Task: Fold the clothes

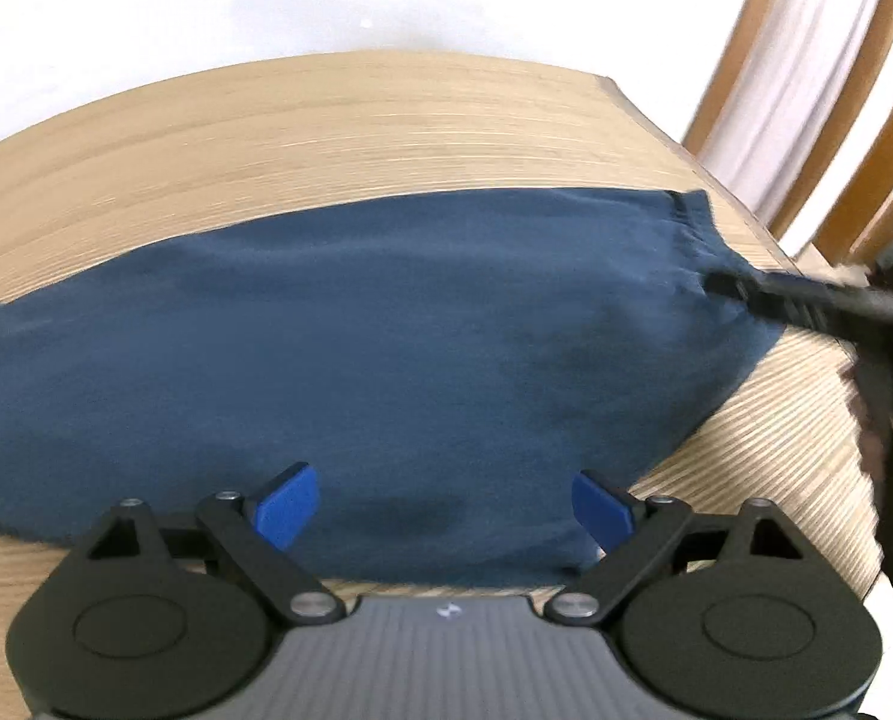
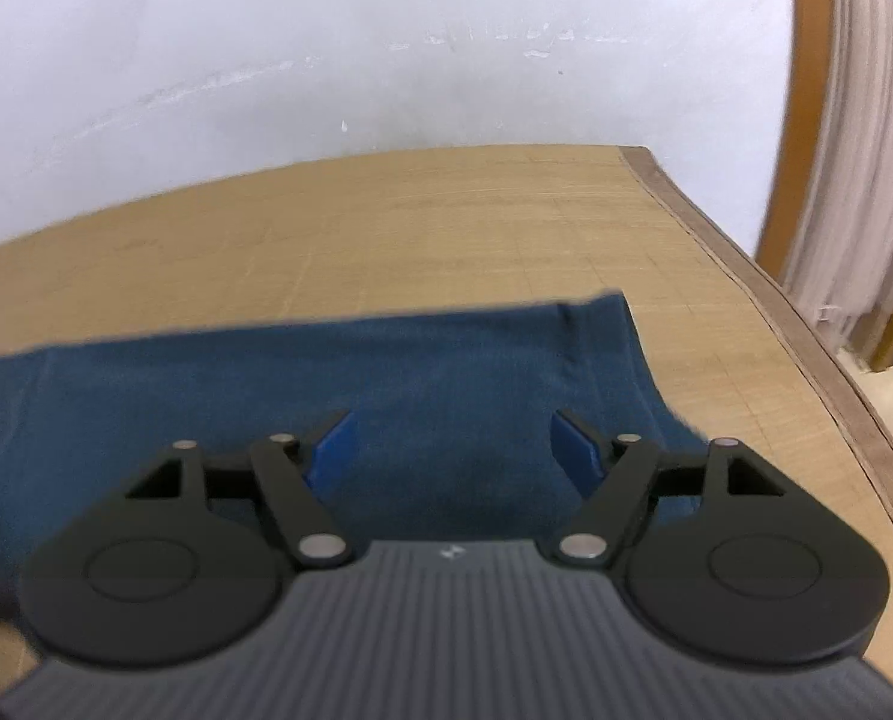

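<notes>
A dark blue garment (image 1: 386,348) lies flat across the light wooden table (image 1: 326,138). My left gripper (image 1: 443,507) hovers over the garment's near edge, open, with only cloth seen between its blue pads (image 1: 284,504). At the right of the left wrist view, a black finger (image 1: 740,288) of the other gripper reaches the garment's right end near its banded hem. In the right wrist view, my right gripper (image 2: 455,444) stands open above the garment's (image 2: 356,378) right part, close to its far right corner. Nothing is gripped. Both views are blurred.
The table's right edge (image 2: 764,294) has a dark trim. Beyond it stands a wooden frame (image 2: 806,120) with white cloth (image 2: 866,150) hanging on it. A white wall (image 2: 326,60) backs the table. Bare wood lies beyond the garment.
</notes>
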{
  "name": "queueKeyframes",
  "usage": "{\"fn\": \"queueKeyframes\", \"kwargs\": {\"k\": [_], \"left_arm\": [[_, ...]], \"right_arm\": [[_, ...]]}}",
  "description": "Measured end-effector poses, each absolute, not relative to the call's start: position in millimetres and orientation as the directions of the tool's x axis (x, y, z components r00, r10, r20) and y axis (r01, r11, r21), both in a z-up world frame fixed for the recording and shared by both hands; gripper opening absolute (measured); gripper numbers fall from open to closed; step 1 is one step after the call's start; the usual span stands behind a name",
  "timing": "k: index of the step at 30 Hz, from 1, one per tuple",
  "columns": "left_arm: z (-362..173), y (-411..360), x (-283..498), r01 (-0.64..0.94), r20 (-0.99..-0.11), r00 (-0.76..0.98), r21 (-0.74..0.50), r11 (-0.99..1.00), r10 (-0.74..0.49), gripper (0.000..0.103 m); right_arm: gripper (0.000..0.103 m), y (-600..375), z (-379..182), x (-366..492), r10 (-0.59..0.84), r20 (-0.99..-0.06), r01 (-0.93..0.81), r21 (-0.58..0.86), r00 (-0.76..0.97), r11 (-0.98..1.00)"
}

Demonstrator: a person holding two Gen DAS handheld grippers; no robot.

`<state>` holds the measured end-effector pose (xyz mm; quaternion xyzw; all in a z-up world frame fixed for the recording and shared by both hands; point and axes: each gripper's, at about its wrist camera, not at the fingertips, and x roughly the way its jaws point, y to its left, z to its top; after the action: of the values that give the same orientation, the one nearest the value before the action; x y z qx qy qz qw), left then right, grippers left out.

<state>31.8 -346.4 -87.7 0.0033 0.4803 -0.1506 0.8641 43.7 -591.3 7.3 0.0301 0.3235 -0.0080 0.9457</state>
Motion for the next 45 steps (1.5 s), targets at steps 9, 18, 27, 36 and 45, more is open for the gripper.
{"fn": "queueKeyframes", "kwargs": {"k": [9,18,27,36,45], "left_arm": [[-86.3,-234.6,-7.6,0.146,-0.84,0.505,-0.145,0.979,-0.199,0.094],[-79.6,-98.9,-38.1,0.046,-0.829,0.529,-0.188,0.981,-0.183,0.094],[-84.5,-23.6,-12.9,-0.041,-0.84,0.533,-0.151,0.988,-0.106,0.094],[-80.7,80.8,-10.0,-0.12,-0.826,0.561,-0.147,0.982,-0.055,0.095],[-84.5,227.0,2.3,-0.069,-0.834,0.549,-0.111,0.991,-0.056,0.096]], "right_arm": [[0.074,-475.5,12.2,-5.7,0.031,-0.634,0.003,0.052,0.773,0.999],[0.074,-312.7,9.0,-26.2,0.07,-0.637,-0.097,-0.008,0.768,0.995],[0.074,-242.3,10.3,7.8,0.137,-0.634,-0.206,-0.036,0.761,0.978],[0.074,-144.5,10.6,43.6,0.277,-0.624,-0.327,0.035,0.731,0.944],[0.074,6.8,-5.5,45.9,0.306,-0.644,-0.389,0.014,0.701,0.921]]}}
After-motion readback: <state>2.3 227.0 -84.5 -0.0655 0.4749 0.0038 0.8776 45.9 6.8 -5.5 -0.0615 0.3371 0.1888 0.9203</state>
